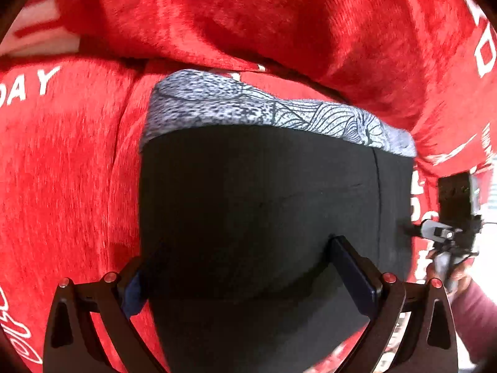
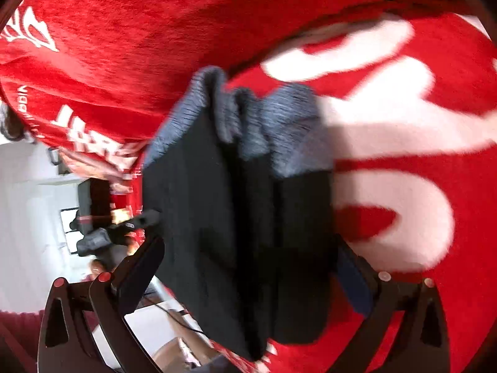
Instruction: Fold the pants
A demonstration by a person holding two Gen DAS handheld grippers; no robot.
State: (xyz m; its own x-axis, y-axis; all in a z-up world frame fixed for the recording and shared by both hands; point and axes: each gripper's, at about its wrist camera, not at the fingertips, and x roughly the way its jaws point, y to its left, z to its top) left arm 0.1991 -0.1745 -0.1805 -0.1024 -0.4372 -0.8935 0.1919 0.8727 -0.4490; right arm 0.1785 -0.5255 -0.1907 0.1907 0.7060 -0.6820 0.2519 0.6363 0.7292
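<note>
Black pants (image 1: 261, 192) with a grey patterned waistband (image 1: 264, 108) lie folded on a red blanket. In the left wrist view my left gripper (image 1: 242, 264) is open wide, and the black cloth fills the gap between its fingers (image 1: 354, 273) and covers part of the left one. The right wrist view, which is blurred, shows the pants (image 2: 217, 217) as a stack of folds with the waistband (image 2: 279, 130) bunched on top. My right gripper (image 2: 248, 264) is also open wide, with the stack between its fingers. Each gripper shows at the pants' side edge in the other's view.
The red blanket (image 1: 77, 171) with white lettering (image 2: 388, 118) fills most of both views and rises in a fold behind the pants. A dark red sleeve (image 1: 478, 317) and a hand hold the right gripper's handle. A white room with a pale floor (image 2: 28, 217) shows at left.
</note>
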